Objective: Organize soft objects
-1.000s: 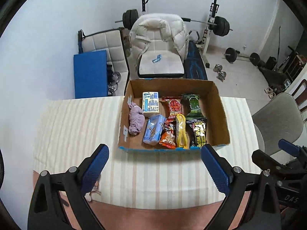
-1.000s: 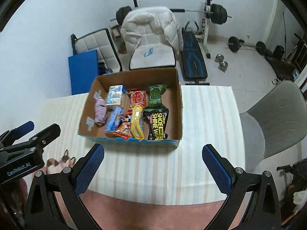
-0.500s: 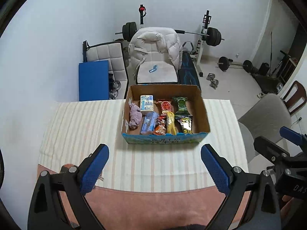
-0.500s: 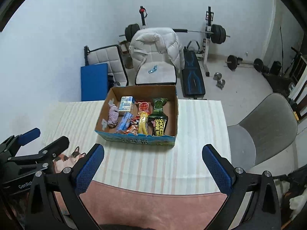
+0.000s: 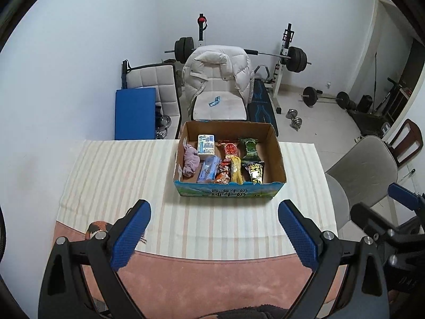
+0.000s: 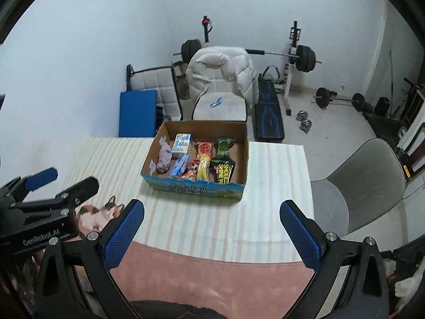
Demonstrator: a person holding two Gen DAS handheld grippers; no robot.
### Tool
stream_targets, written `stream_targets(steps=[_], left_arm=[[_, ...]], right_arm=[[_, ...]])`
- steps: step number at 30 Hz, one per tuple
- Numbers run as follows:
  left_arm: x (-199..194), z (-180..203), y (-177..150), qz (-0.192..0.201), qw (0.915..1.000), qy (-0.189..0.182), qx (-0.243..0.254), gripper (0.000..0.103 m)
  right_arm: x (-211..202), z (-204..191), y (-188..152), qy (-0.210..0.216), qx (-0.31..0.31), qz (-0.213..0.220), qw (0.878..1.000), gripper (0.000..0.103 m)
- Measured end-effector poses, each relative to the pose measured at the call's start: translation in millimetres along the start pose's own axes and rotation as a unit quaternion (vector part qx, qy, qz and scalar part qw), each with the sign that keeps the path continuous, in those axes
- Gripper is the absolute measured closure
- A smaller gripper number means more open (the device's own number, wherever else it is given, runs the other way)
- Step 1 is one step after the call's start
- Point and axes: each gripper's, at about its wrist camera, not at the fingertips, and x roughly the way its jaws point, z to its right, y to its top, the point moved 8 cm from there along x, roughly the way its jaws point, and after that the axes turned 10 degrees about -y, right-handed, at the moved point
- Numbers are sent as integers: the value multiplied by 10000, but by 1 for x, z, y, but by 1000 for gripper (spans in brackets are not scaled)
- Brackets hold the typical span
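Both units drawn back since a second ago; cardboard box [image 5: 230, 159] now smaller, farther. Left hand-held gripper [image 5: 214, 236]: spread, empty. Right hand-held gripper [image 6: 212, 235]: spread, empty. Box with soft packets on striped worktop [image 5: 111, 175], well ahead of both.

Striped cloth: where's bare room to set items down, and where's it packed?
Free: the striped cloth left of the cardboard box, the strip between box and both open grippers, and a narrower band to its right. Packed: the box's left and middle; only its right side shows bare floor.
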Motion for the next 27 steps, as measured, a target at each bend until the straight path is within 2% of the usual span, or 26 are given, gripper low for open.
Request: stream_targets(steps=[3,5,9,27], left_arm=[[1,0,1,26,10000,-83,-17,5],[0,-2,2,95,10000,-18,-25,0],[-4,-6,4,199,9997,89,-50,0],[-19,-2,9,408,9990,187,-4,0]], right_arm=[[2,5,4,-97,93,56,9999,0],[3,9,7,-223,129,114,9996,0],[1,12,13,-327,158,219,9991,0],[-13,10,22,-442,64,407,9982,0]])
